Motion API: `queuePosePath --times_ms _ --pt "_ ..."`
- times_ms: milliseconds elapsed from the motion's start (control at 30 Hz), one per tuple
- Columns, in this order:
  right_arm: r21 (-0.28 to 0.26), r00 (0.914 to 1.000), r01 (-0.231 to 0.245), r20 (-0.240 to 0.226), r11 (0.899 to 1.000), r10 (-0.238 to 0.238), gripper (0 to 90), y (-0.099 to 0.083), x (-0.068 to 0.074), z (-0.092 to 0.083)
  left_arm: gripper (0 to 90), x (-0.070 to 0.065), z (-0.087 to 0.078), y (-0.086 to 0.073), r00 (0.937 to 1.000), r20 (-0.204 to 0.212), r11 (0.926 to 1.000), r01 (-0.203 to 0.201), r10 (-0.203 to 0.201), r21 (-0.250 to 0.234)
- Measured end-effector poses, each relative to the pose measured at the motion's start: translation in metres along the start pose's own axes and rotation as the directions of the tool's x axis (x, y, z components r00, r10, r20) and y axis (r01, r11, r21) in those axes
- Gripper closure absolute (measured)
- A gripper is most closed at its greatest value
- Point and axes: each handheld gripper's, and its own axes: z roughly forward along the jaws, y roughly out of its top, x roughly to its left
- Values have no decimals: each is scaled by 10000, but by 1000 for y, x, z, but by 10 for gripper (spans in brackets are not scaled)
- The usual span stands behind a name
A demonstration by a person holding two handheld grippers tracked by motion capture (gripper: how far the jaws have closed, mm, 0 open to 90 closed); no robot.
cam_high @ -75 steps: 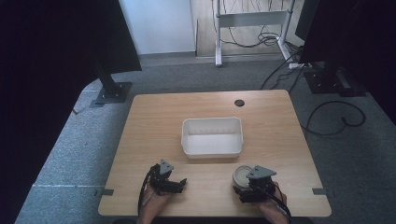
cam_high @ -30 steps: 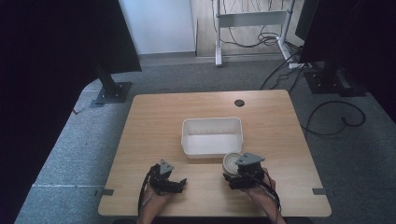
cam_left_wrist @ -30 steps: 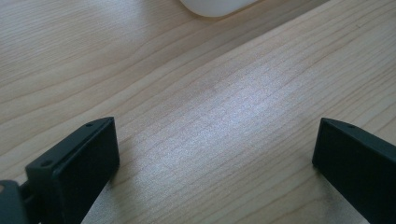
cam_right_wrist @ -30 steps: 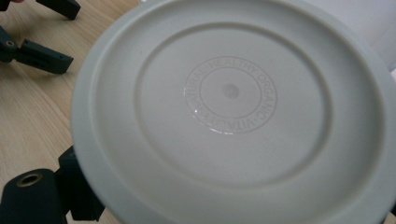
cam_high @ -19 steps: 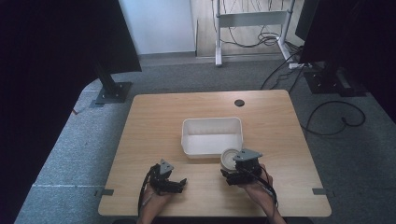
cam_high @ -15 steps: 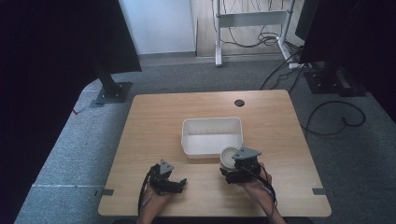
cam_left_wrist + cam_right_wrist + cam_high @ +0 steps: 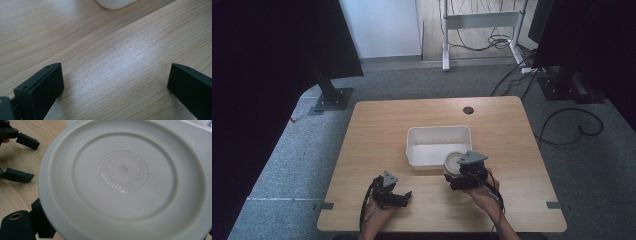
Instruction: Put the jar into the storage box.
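Right gripper (image 7: pixel 460 176) gripping a round white lid (image 7: pixel 125 182) at the white tub (image 7: pixel 438 145)
Left gripper (image 7: pixel 399 196) is resting spread wide on the table (image 7: pixel 377 130), grasping nothing

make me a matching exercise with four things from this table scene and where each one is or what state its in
Things:
1. left gripper
2. right gripper
3. white tub
4. round hole

Places or states:
A. in the table top near the far edge
B. jaws wide apart above bare wood
C. mid-table, open side up
D. holding a round white lid at the tub's near right corner

Pairs: 1-B, 2-D, 3-C, 4-A
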Motion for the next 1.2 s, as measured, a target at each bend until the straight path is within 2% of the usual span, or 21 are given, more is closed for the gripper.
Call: queuePosePath --times_ms 667,1200 --pt "-40 9997 9 253 10000 -8 97 24 -5 23 2 0 0 0 10000 4 10000 4 -4 -17" --pt "-268 9998 -21 178 9996 26 97 41 -4 50 2 0 0 0 10000 5 10000 8 -8 -19"
